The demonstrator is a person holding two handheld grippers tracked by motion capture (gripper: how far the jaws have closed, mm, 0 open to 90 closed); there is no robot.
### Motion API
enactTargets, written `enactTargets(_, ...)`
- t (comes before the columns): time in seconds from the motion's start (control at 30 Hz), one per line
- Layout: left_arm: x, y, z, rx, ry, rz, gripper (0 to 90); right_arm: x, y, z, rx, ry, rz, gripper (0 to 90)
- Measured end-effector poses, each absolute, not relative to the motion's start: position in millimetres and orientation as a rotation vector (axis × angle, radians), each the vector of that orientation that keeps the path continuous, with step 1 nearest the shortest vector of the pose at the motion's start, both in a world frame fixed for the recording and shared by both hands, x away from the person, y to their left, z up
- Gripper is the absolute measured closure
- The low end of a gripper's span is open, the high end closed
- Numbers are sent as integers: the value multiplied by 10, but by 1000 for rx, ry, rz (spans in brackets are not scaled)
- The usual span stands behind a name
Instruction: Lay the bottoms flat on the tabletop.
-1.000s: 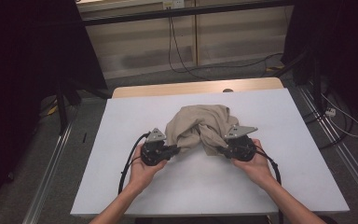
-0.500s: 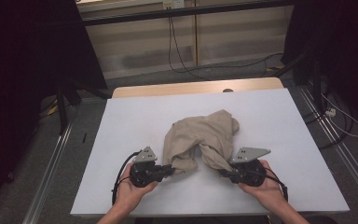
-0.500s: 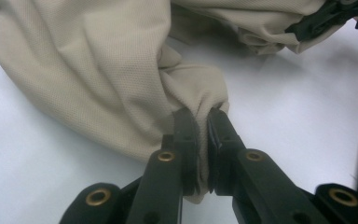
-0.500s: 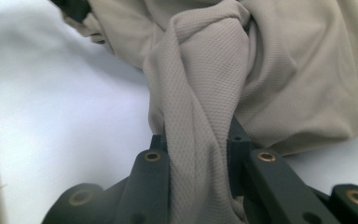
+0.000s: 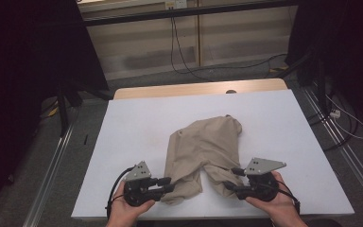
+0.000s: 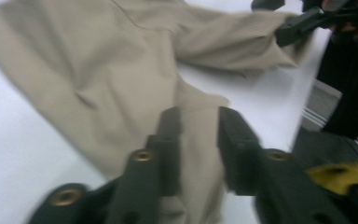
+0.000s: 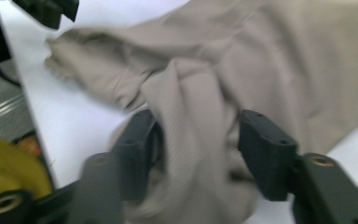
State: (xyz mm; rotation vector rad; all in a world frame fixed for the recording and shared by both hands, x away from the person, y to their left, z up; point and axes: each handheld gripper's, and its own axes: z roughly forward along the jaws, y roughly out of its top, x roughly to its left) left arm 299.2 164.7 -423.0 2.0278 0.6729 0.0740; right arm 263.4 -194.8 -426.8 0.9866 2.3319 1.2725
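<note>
Though views blur, both hand-held grippers [image 5: 166, 183] [image 5: 233, 178] part-open w/ beige garment [image 5: 208, 146] between jaws; grip unclear.

The high view looks forward and down on the whole bench [image 5: 137, 127]. Each tool view sits close, facing the beige cloth [image 5: 208, 146], which all three share.

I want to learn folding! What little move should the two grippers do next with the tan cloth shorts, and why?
Probably pull the two grippers a little apart. The left gripper and right gripper each straddle one leg of the crumpled beige cloth shorts, whose far end is bunched on the white table.
</note>
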Motion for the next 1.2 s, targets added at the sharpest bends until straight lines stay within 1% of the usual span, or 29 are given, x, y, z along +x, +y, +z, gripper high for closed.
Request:
enactTargets(0.03, 3028, 1644, -4217, 2019, 695, 90, 526, 2670, -1955, -4244, 996, 2308, 1285, 373)
enactTargets(0.07, 3072, 1635, -4209, 2019, 702, 102, 466, 2718, -1960, -4224, 1002, 2291, 1298, 378)
enactTargets(0.13, 3197, 1590, -4216, 2040, 695, 141, 468, 2849, -1951, -4203, 1007, 2274, 1310, 375)
enactTargets(0.17, 3274, 1558, -4234, 2049, 704, 163, 444, 2922, -1937, -4203, 1019, 2266, 1296, 374)
enactTargets(0.23, 3441, 1480, -4292, 2052, 757, 157, 384, 3082, -1901, -4222, 1021, 2275, 1272, 374)
enactTargets(0.3, 3590, 1376, -4356, 2078, 795, 173, 349, 3237, -1856, -4253, 1036, 2273, 1208, 371)
enactTargets(0.37, 3729, 1249, -4418, 2112, 800, 169, 342, 3395, -1822, -4291, 1052, 2272, 1185, 370)
enactTargets(0.43, 3809, 1115, -4455, 2154, 796, 233, 331, 3530, -1777, -4341, 1066, 2275, 1146, 356)
enactTargets(0.47, 3839, 1058, -4471, 2180, 781, 246, 340, 3590, -1756, -4371, 1070, 2287, 1127, 353)
enactTargets(0.5, 3866, 1002, -4497, 2208, 783, 247, 372, 3636, -1735, -4406, 1080, 2291, 1119, 345)
enactTargets(0.53, 3892, 961, -4534, 2228, 791, 228, 426, 3672, -1715, -4443, 1082, 2304, 1115, 333)
enactTargets(0.57, 3892, 942, -4569, 2215, 802, 251, 534, 3694, -1692, -4480, 1085, 2317, 1102, 327)
enactTargets(0.6, 3885, 935, -4573, 2207, 797, 244, 630, 3707, -1670, -4514, 1080, 2324, 1076, 320)
enactTargets(0.63, 3872, 930, -4562, 2213, 776, 219, 752, 3714, -1653, -4540, 1076, 2330, 1059, 313)
enactTargets(0.67, 3849, 937, -4542, 2232, 763, 220, 826, 3719, -1642, -4559, 1078, 2331, 1054, 313)
enactTargets(0.73, 3797, 973, -4524, 2255, 744, 204, 848, 3730, -1636, -4586, 1083, 2324, 1034, 332)
enactTargets(0.77, 3773, 1003, -4518, 2257, 741, 181, 851, 3741, -1636, -4609, 1090, 2340, 1016, 367)
enactTargets(0.8, 3745, 1033, -4518, 2253, 740, 158, 851, 3746, -1641, -4637, 1110, 2353, 1031, 376)
enactTargets(0.83, 3717, 1066, -4514, 2249, 738, 143, 852, 3741, -1652, -4632, 1112, 2355, 1034, 452)
enactTargets(0.87, 3688, 1099, -4512, 2242, 744, 133, 852, 3721, -1658, -4605, 1110, 2375, 1039, 624)
enactTargets(0.93, 3638, 1142, -4514, 2237, 734, 135, 852, 3637, -1648, -4573, 1086, 2409, 1023, 786)
enactTargets(0.97, 3615, 1148, -4511, 2237, 729, 130, 851, 3581, -1645, -4563, 1050, 2417, 1019, 817)
enactTargets(1.03, 3576, 1156, -4504, 2237, 725, 125, 848, 3470, -1651, -4527, 1015, 2440, 1030, 849)
enactTargets(1.2, 3450, 1175, -4483, 2246, 694, 89, 846, 3162, -1713, -4443, 951, 2484, 1087, 854)
